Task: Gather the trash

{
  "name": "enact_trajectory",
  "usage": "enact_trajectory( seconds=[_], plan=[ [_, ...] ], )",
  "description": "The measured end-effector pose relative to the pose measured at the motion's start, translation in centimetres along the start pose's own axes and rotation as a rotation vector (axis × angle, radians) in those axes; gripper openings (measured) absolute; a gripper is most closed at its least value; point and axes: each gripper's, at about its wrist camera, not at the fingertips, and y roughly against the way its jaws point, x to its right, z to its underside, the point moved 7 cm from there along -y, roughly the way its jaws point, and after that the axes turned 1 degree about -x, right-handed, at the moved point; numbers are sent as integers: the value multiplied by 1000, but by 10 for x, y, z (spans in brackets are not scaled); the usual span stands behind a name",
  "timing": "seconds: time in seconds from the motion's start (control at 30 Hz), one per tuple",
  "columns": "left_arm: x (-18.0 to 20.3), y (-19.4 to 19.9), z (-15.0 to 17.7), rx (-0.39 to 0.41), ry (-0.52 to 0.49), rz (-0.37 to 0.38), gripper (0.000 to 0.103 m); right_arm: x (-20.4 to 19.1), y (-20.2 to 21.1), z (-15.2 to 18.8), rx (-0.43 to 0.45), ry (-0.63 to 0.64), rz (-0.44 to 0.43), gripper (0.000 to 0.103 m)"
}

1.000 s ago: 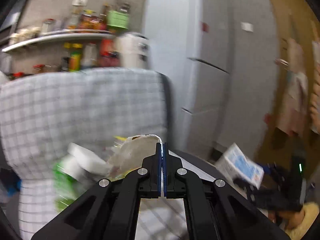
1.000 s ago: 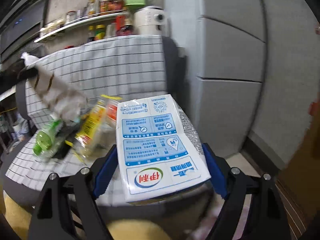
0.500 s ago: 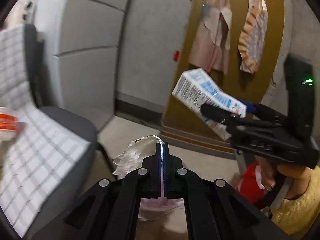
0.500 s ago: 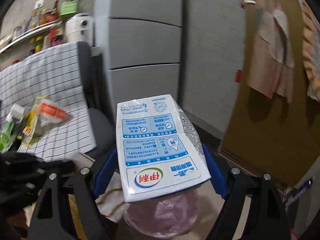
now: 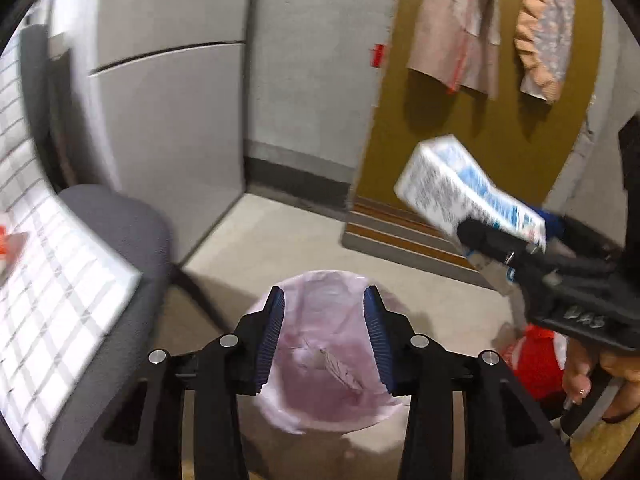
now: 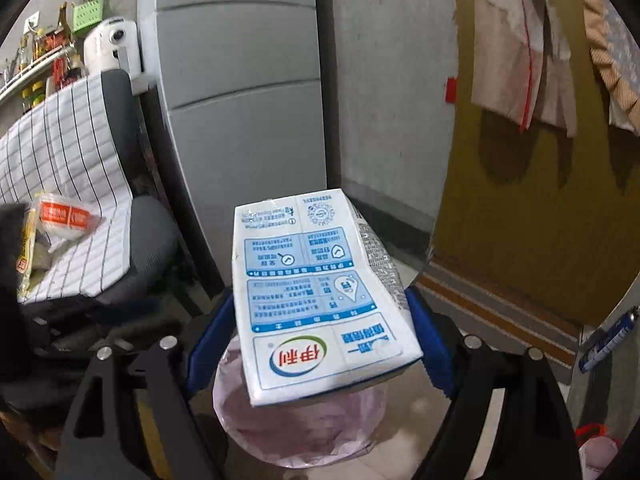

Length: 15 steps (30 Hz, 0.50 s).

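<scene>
A trash bin lined with a pink bag [image 5: 320, 400] stands on the floor; it also shows in the right wrist view [image 6: 300, 432]. My left gripper [image 5: 324, 320] is open and empty right above the bin; a crumpled wrapper [image 5: 340, 368] lies inside the bag. My right gripper [image 6: 316, 340] is shut on a white and blue milk carton [image 6: 316, 300] and holds it above the bin. In the left wrist view the carton [image 5: 460, 188] is at the right, above and beside the bin.
A chair with a checked cloth [image 6: 68, 184] at the left carries more wrappers [image 6: 64, 220]. A grey fridge [image 6: 240, 100] and a wall stand behind. A brown door with hanging clothes [image 5: 460, 28] is at the right. A red bag [image 5: 536, 360] lies on the floor.
Both grippers swung from the chair to the bin. My left gripper opened and let go of the crumpled wrapper, which now lies in the bag. The carton stayed held.
</scene>
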Motion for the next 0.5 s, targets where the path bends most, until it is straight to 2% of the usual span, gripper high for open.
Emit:
enact_trajectory(
  seconds=[0.07, 0.2, 0.37, 0.5],
  plan=[
    [-18, 13, 1, 16, 33, -46, 43, -6, -14, 6, -23, 2, 5, 88],
    [-54, 50, 6, 63, 85, -130, 43, -19, -20, 5, -40, -11, -4, 89],
    [-79, 103, 15, 130, 114, -227, 43, -42, 8, -17, 45, 42, -20, 89],
    [-101, 146, 30, 159, 168, -303, 43, -68, 34, -32, 107, 73, -71, 89]
  ],
)
